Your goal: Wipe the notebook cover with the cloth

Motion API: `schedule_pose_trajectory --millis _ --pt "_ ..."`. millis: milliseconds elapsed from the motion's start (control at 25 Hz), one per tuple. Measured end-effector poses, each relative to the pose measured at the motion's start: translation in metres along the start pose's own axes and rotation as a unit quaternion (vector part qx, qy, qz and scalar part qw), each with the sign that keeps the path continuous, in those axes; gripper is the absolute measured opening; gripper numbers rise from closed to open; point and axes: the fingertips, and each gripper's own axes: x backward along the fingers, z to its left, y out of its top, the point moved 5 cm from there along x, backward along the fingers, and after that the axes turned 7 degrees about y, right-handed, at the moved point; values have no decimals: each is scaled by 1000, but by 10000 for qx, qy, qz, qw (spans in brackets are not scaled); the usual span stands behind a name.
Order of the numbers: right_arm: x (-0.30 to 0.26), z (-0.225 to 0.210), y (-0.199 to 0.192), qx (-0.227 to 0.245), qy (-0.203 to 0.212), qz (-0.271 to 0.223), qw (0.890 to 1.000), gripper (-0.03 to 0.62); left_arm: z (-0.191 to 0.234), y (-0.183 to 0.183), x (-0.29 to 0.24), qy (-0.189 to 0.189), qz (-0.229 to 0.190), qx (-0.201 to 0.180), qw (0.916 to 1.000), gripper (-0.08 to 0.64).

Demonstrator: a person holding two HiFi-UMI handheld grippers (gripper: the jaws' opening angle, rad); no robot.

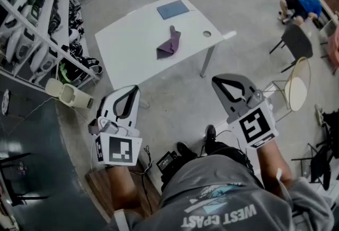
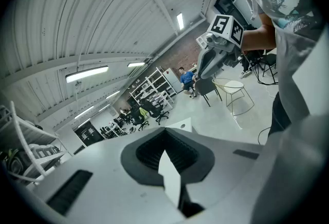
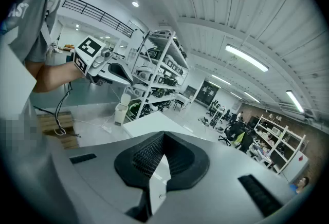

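A blue notebook [image 1: 172, 9] lies flat at the far side of a white table [image 1: 132, 50]. A crumpled purple cloth [image 1: 169, 44] rests near the table's middle, apart from the notebook. I stand well back from the table. My left gripper [image 1: 133, 89] and right gripper [image 1: 216, 80] are held in the air in front of me, short of the table's near edge. Both are shut with nothing in them. The left gripper view shows its own closed tips [image 2: 165, 130] and the right gripper [image 2: 204, 70]. From the right gripper view I see its closed tips [image 3: 163, 135] and the left gripper [image 3: 123, 73].
Shelving racks [image 1: 37, 18] line the left side, with a pale waste bin [image 1: 69, 95] near them. A wire chair [image 1: 294, 84] and a dark chair [image 1: 296, 39] stand at the right. A person in blue [image 1: 307, 2] sits far right. Cables lie by my feet.
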Motion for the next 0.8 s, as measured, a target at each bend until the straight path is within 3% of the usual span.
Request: schedule_pose_trajectory --millis 800 --pt "-17 -11 2 -239 -43 -59 9997 32 -3 -14 -21 -144 -122 182 9997 0"
